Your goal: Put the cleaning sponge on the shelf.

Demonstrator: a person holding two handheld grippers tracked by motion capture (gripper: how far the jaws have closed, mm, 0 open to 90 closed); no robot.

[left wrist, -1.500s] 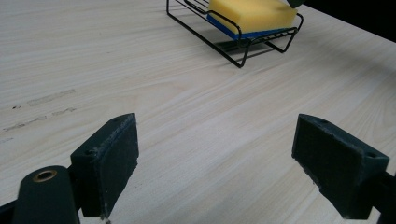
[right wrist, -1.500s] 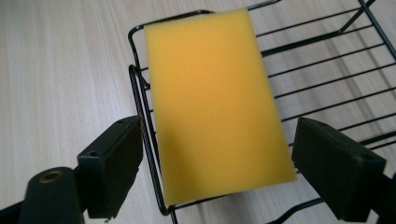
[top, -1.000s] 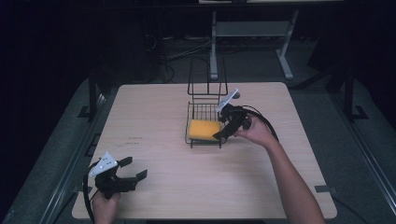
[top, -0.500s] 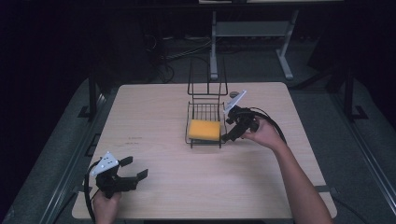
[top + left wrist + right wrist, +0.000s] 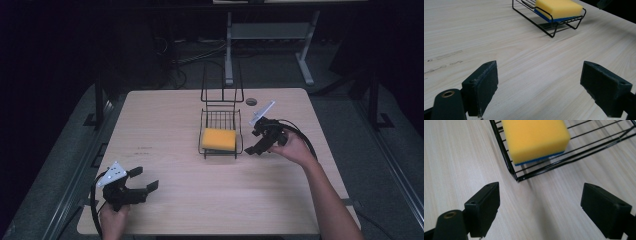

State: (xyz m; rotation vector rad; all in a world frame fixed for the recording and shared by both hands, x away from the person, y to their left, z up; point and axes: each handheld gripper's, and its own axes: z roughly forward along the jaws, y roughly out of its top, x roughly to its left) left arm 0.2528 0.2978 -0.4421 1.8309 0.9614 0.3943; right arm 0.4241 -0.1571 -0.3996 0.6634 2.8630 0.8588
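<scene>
Right gripper (image 5: 256, 141): held just beside the right edge of the wire rack, its jaws spread wide with nothing between them; bare wood shows in the gap in the right gripper view (image 5: 540, 213).
Right gripper's aim: the jaws point at the near corner of the rack, close to it but not touching.
Left gripper (image 5: 144, 180): at the near left corner of the table, jaws likewise wide apart and empty (image 5: 539, 88), well away from the rack.
Sponge (image 5: 218, 139): yellow on top with a blue underside, lying flat inside the rack; it sits to the left of the right gripper in the high view and straight ahead of both sets of jaws in the gripper views (image 5: 536, 138) (image 5: 559, 8).
Wire rack (image 5: 221, 152): black wire basket with a tall wire back standing upright at its far side, placed near the middle of the table; the sponge fills the front part of its floor.
Table (image 5: 175, 115): pale wood, with faint marks on the left part of its top.
Hands: the right hand (image 5: 292, 148) grips its tool from the right side, the left hand (image 5: 112, 220) from the near edge.
</scene>
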